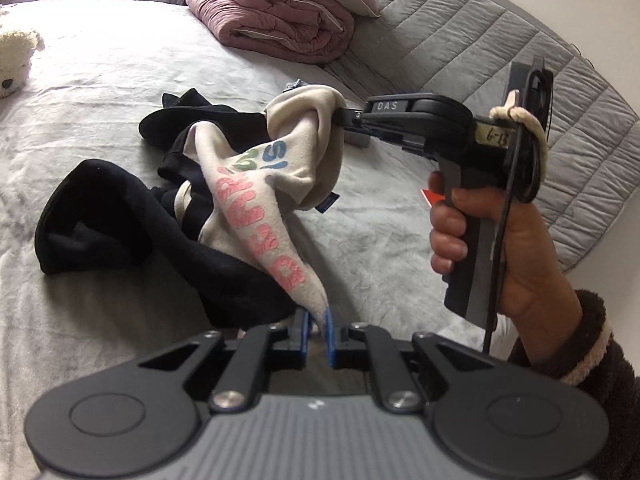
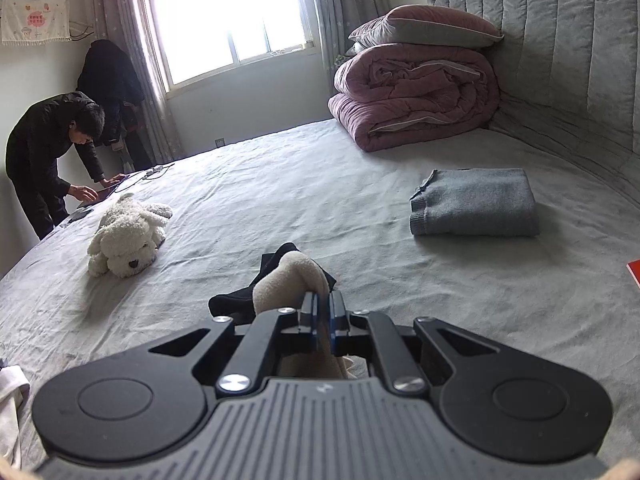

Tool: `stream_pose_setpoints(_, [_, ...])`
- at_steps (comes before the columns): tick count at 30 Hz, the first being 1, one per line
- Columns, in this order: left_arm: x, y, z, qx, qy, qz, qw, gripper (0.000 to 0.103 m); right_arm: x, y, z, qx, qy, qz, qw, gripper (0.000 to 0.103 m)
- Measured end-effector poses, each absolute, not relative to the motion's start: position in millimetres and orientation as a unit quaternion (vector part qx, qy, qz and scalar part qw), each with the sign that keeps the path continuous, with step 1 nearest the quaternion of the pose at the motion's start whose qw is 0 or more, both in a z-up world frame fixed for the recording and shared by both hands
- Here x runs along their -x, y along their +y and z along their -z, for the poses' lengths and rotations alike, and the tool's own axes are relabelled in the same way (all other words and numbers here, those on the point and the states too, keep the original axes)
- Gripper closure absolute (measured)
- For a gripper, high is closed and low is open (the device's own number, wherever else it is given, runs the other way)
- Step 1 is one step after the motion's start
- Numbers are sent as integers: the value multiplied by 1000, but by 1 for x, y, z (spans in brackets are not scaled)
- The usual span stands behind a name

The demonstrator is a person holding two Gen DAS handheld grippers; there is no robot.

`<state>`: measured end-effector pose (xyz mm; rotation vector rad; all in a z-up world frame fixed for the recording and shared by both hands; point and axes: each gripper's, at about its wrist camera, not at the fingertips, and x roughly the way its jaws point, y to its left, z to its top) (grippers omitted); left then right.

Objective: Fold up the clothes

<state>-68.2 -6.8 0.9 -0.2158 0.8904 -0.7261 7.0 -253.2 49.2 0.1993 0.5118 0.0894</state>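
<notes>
One folded grey knit garment (image 2: 474,204) lies finished at two o'clock on the grey bedsheet (image 2: 280,184). Both the left gripper (image 1: 316,322) and right gripper (image 2: 324,308) pinch the crumpled cream-and-black fleece sweatshirt (image 1: 276,168), lifted at centre, not yet spread or folded.

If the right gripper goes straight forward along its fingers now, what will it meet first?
The right gripper is shut on the cream sweatshirt, bunched just ahead of it. Beyond that, probably only the grey bedsheet; the stuffed dog and folded grey garment lie to either side.
</notes>
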Motion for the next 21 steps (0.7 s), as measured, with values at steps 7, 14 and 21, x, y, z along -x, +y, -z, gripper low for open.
stream_pose_setpoints(7, [60,5,-4,114,418,342,834,85,-15,-254,-42,-95,265,-35,959,96])
stream_pose_setpoints(14, [53,30,-20,137,388,322,852,48,-16,-256,-38,-94,272,-31,957,91])
stream_pose_setpoints(21, [18,55,-3,148,402,228,874,42,-15,-259,-38,-96,276,-38,956,87])
